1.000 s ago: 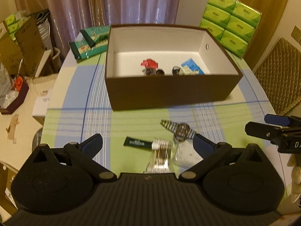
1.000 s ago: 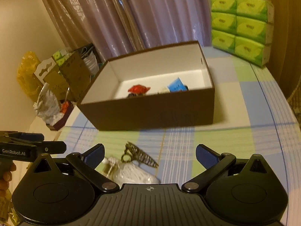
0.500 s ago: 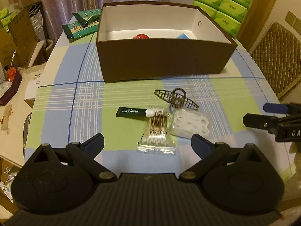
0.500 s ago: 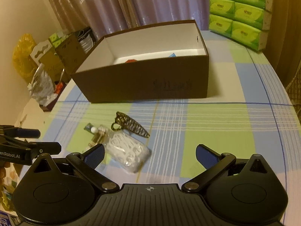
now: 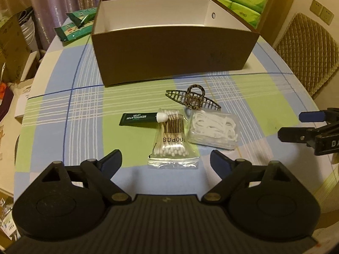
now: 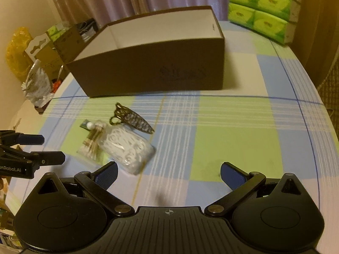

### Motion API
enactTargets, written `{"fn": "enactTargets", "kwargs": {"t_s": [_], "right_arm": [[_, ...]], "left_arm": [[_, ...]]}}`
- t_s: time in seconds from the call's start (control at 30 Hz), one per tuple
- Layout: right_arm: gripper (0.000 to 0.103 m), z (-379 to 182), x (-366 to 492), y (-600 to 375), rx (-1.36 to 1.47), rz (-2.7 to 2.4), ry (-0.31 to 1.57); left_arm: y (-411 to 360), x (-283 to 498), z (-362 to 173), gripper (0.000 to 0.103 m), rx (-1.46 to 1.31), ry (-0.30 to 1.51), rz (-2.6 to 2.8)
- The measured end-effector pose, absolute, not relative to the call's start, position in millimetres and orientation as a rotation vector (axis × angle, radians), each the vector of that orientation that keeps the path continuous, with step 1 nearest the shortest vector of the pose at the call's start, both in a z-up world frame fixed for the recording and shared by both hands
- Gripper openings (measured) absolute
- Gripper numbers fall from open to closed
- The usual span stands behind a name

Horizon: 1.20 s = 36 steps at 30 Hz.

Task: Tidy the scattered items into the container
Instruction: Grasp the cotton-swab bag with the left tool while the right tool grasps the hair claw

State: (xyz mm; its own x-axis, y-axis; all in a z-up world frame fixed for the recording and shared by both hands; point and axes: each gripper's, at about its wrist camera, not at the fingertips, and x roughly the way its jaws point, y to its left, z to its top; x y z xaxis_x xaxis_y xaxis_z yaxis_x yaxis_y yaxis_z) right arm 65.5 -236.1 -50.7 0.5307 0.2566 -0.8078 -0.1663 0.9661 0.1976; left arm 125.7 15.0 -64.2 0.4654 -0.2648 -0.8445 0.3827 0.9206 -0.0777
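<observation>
Four items (image 5: 173, 135) lie before one box (image 5: 173, 55).

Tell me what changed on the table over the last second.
Both tongs came down toward the loose items: the left tongs now sit just short of the cotton swab bag, jaws closing, nothing between them. The right tongs are open and empty. The hair clip, green tube and brown box stayed put.

Box (image 5: 169, 57) floor hidden behind its near wall, contents unseen. Dark marking on that wall (image 6: 182, 73) too blurred to read. Tube (image 6: 84, 124) ahead of the left finger mostly covered by the swab bag (image 6: 91, 146), itself smeared, probably motion blur. Other gripper (image 5: 313, 131) cut off at the frame edge.
</observation>
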Motion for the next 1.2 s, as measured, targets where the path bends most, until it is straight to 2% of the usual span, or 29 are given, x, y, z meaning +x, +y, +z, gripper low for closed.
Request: {"fn": "enactTargets", "kwargs": {"t_s": [0.5, 0.77, 0.87, 0.93, 1.0, 1.07, 1.2], "right_arm": [[0.101, -62, 65, -257, 0.141, 0.151, 1.021], [0.101, -67, 67, -261, 0.148, 0.13, 1.041], [0.101, -68, 68, -261, 0.149, 0.129, 1.047], [0.101, -68, 69, -260, 0.147, 0.132, 1.049], [0.101, -68, 69, -259, 0.144, 0.138, 1.049], [0.101, -67, 70, -257, 0.141, 0.145, 1.047], [0.101, -68, 71, -255, 0.136, 0.159, 1.046]], "left_arm": [[-3, 164, -106, 0.082, 0.229, 1.055, -0.513], [-8, 184, -123, 0.074, 0.265, 1.091, -0.545], [-7, 186, -123, 0.067, 0.258, 1.086, -0.568], [-8, 185, -121, 0.059, 0.264, 1.08, -0.584], [-7, 184, -119, 0.044, 0.258, 1.078, -0.599], [-5, 183, -117, 0.037, 0.251, 1.081, -0.603], [3, 175, -115, 0.033, 0.237, 1.1, -0.599]]}}
